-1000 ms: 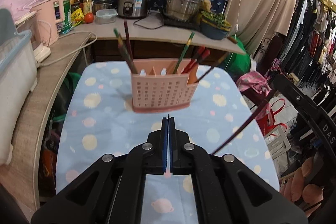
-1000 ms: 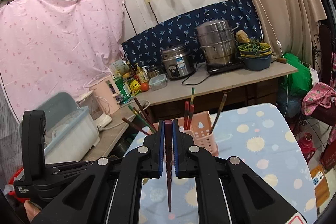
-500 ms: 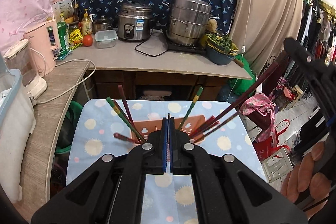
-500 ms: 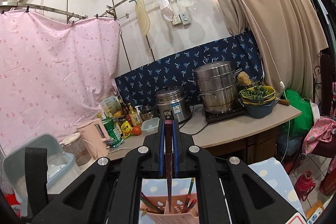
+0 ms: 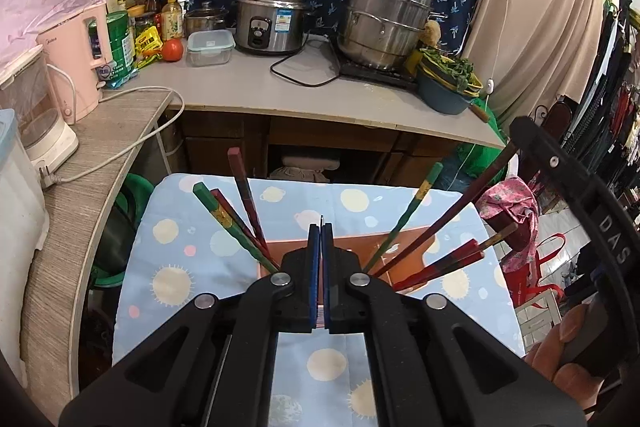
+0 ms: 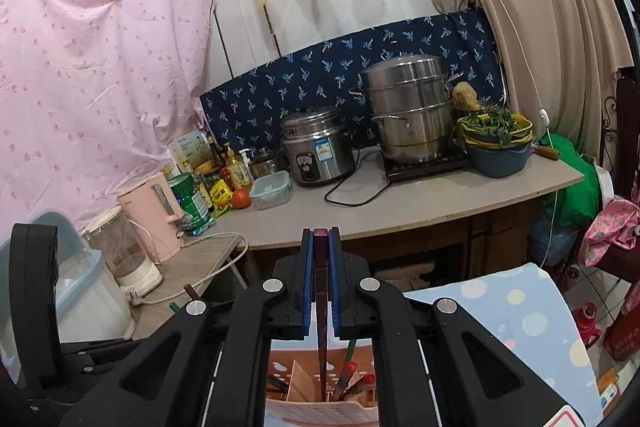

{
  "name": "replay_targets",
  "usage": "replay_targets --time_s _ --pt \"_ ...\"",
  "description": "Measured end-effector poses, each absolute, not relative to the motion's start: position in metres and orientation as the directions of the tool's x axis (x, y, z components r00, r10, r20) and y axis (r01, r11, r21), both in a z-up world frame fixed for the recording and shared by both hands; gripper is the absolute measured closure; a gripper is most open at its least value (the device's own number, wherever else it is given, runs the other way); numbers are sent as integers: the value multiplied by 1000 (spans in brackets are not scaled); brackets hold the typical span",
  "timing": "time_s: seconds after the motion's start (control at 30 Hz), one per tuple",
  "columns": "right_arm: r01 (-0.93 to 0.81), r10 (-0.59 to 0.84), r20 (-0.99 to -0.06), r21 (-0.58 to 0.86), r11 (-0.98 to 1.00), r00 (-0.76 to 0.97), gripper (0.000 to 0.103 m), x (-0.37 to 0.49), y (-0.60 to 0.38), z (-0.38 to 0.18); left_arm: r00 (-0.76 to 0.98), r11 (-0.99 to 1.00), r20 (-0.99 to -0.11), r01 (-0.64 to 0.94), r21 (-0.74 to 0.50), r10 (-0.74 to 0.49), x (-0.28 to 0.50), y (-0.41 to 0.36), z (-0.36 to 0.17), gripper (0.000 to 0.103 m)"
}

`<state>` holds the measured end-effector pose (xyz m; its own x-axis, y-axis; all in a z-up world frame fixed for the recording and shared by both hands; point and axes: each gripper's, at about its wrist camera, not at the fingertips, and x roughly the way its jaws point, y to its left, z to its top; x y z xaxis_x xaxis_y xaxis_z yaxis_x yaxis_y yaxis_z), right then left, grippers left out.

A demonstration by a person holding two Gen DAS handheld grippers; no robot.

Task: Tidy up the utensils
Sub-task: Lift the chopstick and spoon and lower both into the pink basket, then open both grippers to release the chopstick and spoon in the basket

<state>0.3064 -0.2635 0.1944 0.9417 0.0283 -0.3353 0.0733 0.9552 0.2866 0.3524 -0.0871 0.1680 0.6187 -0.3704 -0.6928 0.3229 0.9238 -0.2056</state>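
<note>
Right gripper [image 6: 320, 267]: fingers clamp a dark chopstick [image 6: 321, 311], tip inside pink holder [image 6: 320, 415] at 6 o'clock.
Left gripper [image 5: 321, 259]: fingers closed, empty.

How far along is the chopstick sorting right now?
Mostly done: several chopsticks stand in the pink holder. In hand: the right gripper clamps a dark chopstick, its tip inside the holder. Left: releasing it. The left gripper is shut, holding nothing.

Only lettering I can read: "DAS" in grey capitals on the black handle of my right gripper [image 5: 612, 239]. Labels on the rice cooker [image 5: 269, 21] and bottles too blurred.
</note>
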Motion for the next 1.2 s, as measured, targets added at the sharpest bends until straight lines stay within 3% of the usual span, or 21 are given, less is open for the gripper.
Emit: replay_targets --time_s 0.13,0.2,0.27,0.33,0.53,0.63,0.7,1.2 --pt "59 53 -368 286 956 928 95 313 -261 185 608 920 -695 319 -228 -383 357 -86 162 102" --pt "59 50 -368 278 959 928 89 312 -259 186 611 917 -689 322 -234 -390 356 -86 162 101" --pt "51 57 -367 278 959 928 85 309 -259 187 616 916 -683 329 -230 -393 355 -88 164 96" --pt "49 58 -363 280 959 930 83 304 -258 189 628 920 -677 327 -217 -383 351 -89 166 85" --pt "38 69 -362 282 959 930 82 289 -259 195 657 929 -663 322 -182 -358 338 -91 174 74" --pt "43 70 -366 290 956 928 74 274 -262 195 680 937 -652 316 -152 -335 327 -92 180 70" --pt "49 68 -372 296 954 926 68 264 -264 193 691 940 -646 314 -135 -324 317 -93 182 70" --pt "55 76 -446 273 961 892 68 184 -251 166 718 956 -652 290 -35 -242 250 -94 176 69"
